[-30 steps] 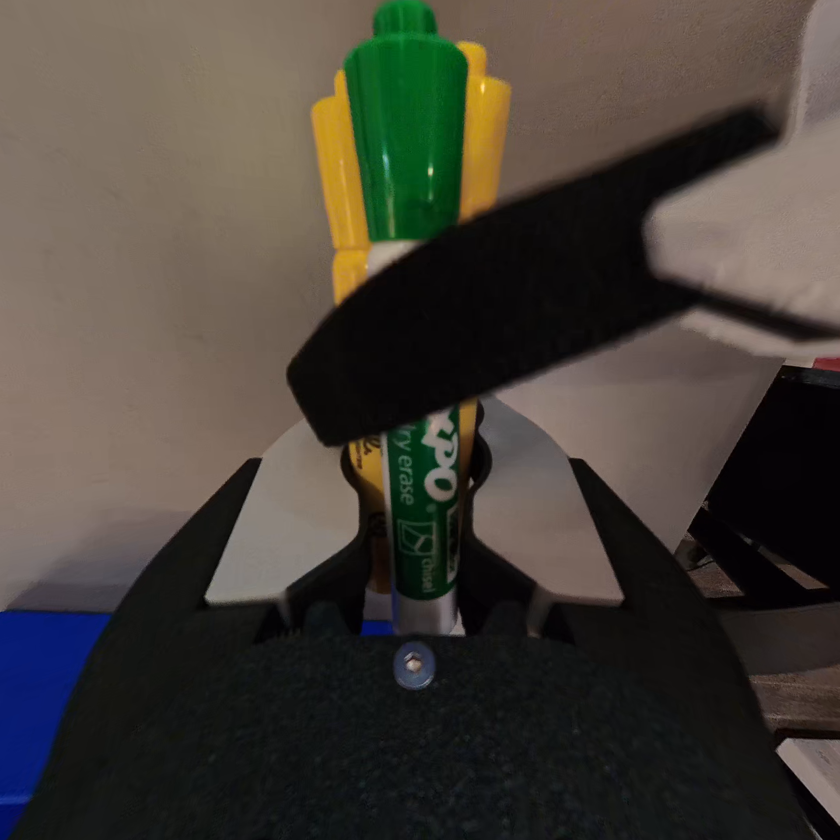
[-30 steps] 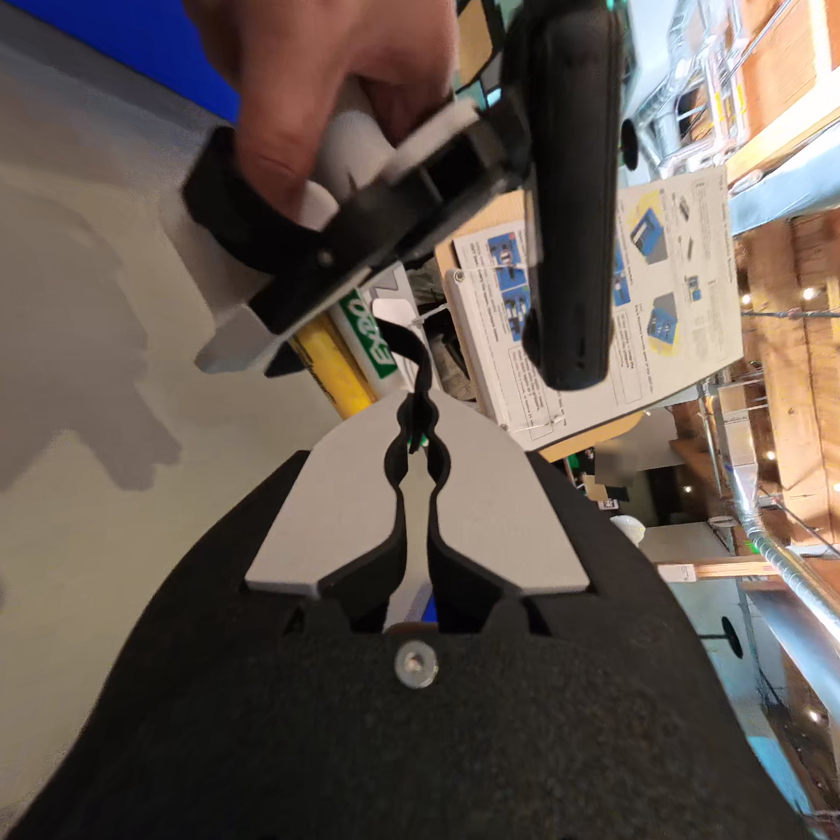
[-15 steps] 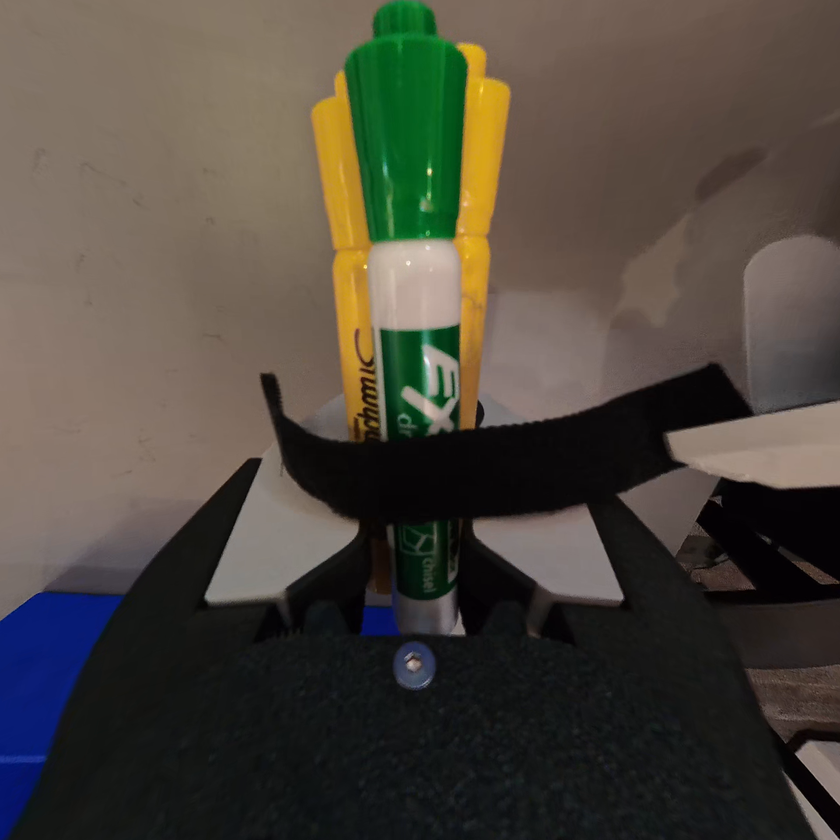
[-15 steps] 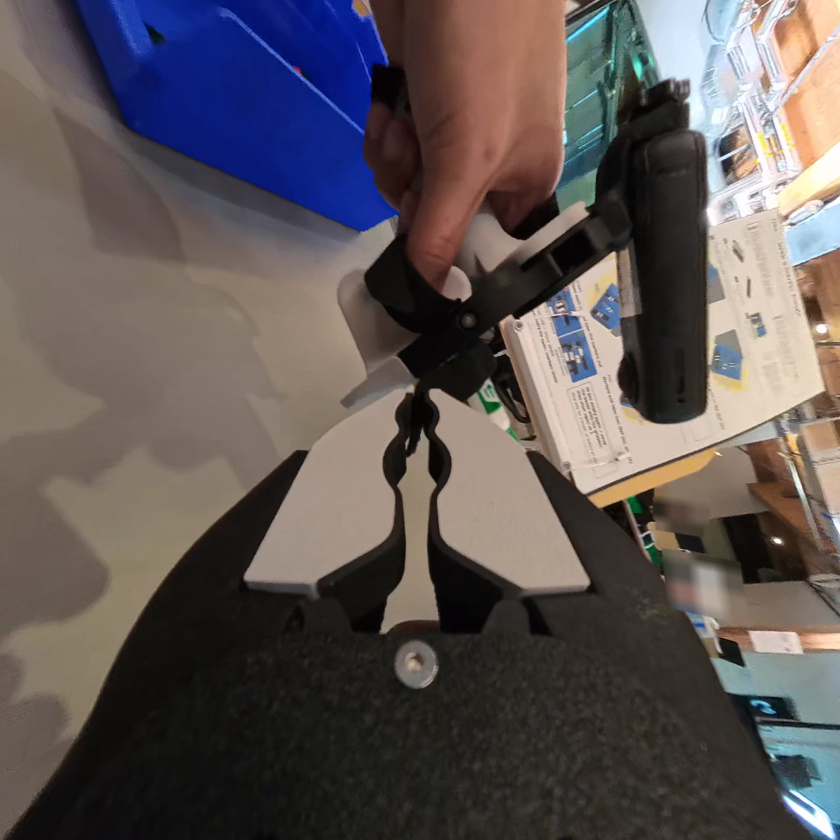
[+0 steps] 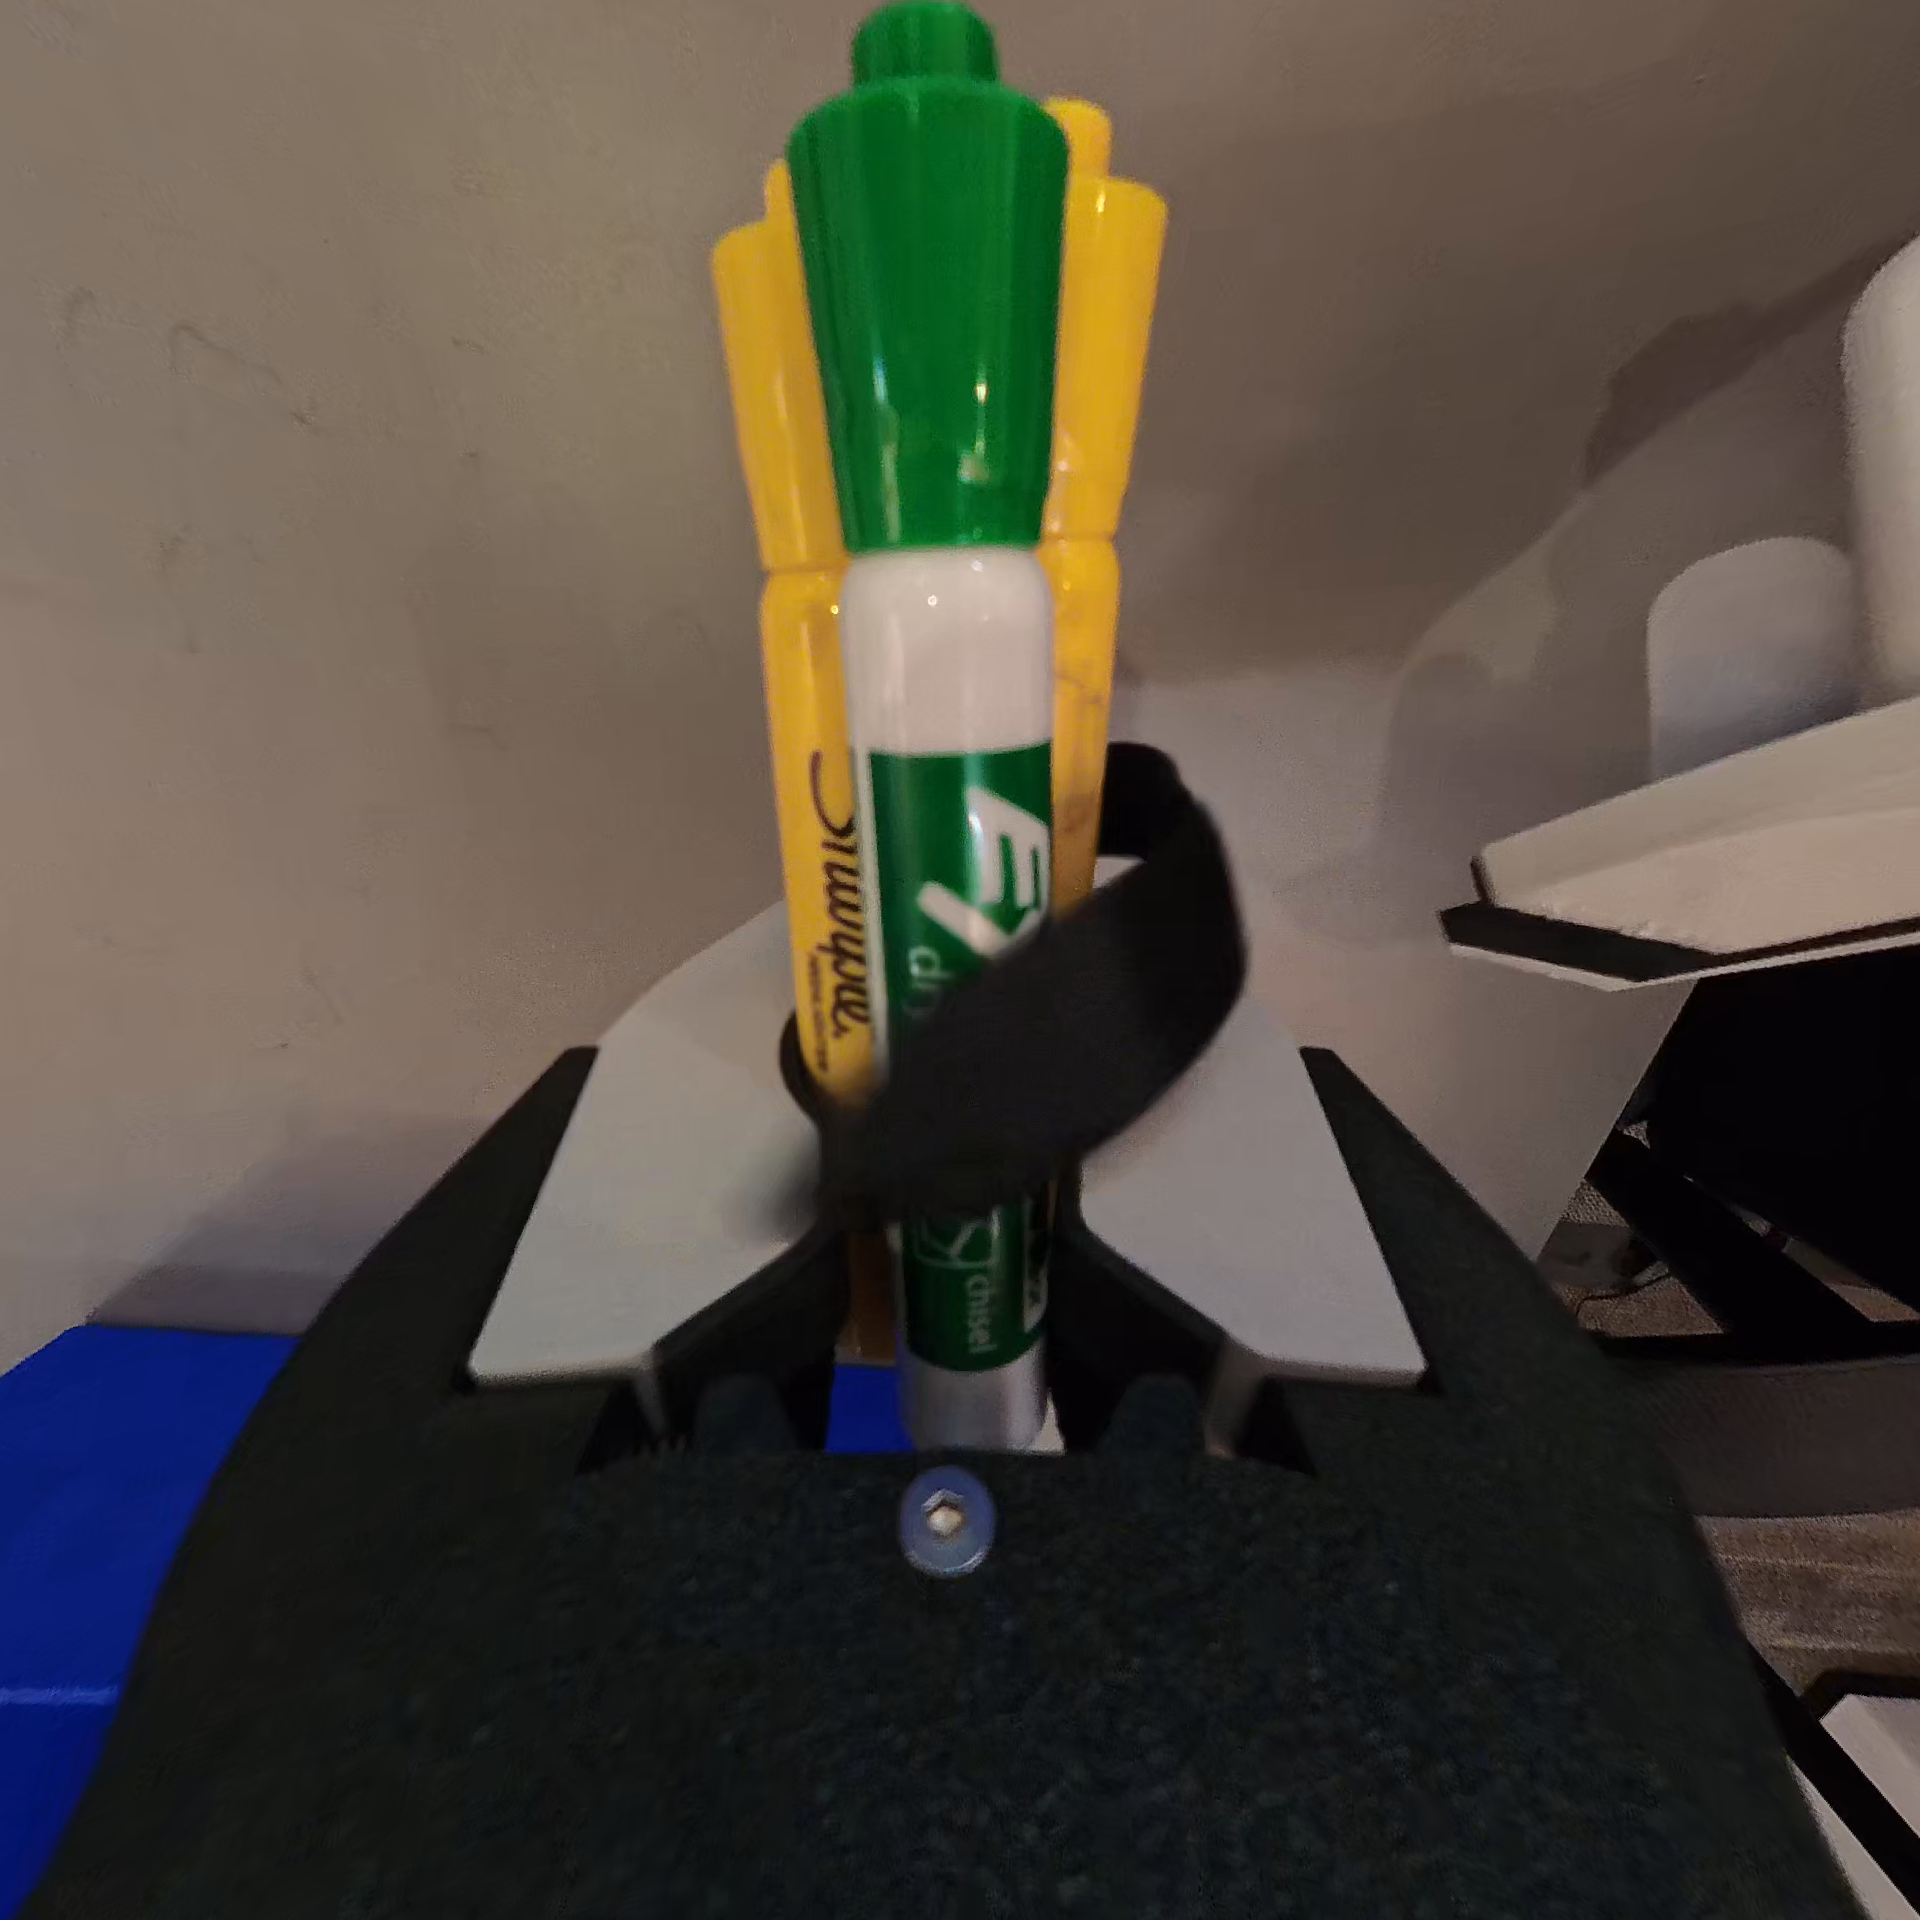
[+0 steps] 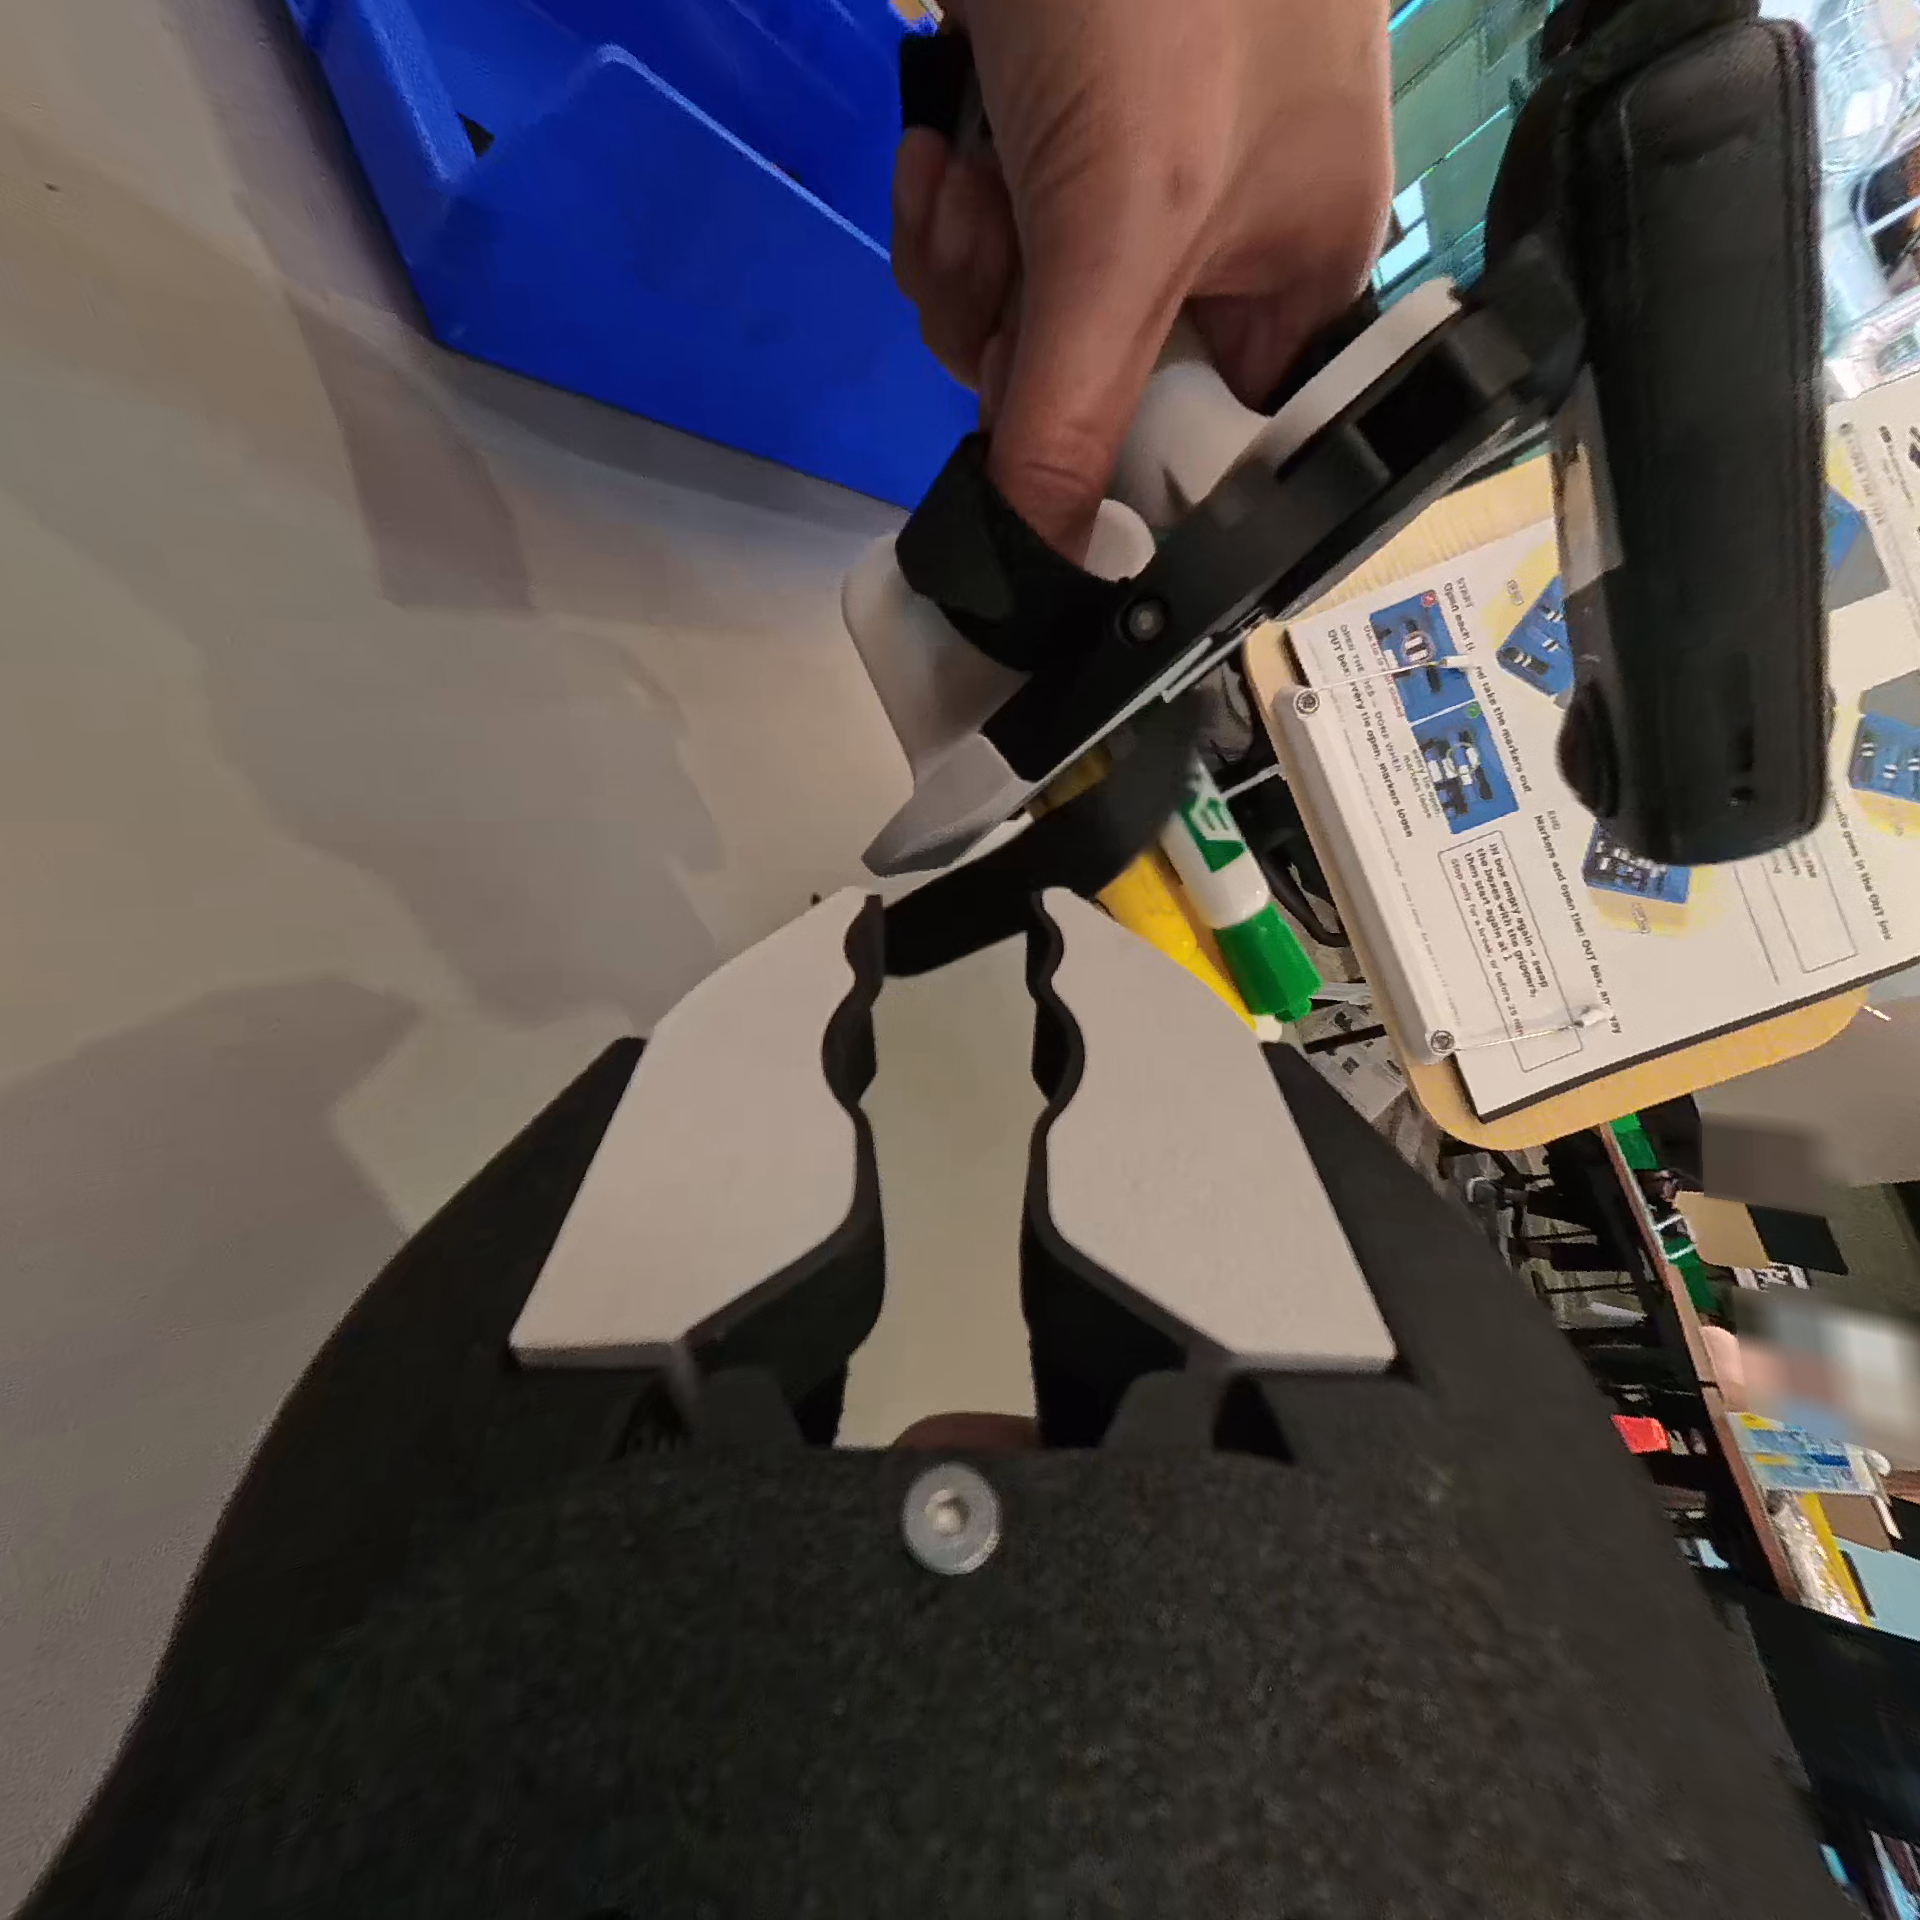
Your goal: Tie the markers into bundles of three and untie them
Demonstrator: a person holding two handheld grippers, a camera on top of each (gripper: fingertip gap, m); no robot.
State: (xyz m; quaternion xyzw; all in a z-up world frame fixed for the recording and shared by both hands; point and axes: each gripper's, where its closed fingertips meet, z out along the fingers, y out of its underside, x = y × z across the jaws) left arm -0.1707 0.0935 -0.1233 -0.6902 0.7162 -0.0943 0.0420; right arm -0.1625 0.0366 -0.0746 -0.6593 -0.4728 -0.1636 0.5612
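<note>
The left claw [image 5: 940,1091] is clamping the lower barrels of three markers [image 5: 935,644], one green and two yellow, holding them upright. A black strap [image 5: 1060,1039] is looping loosely around them just above the fingers. The right claw [image 6: 956,914] is standing parted, empty, its tips beside the strap's tail. To wrap well, it should probably regrip that tail and pull snug while the left claw is squeezing firmly.

A pale grey tabletop [image 6: 436,727] (shadow-streaked) carries a blue bin [image 6: 644,208] at its far edge.
</note>
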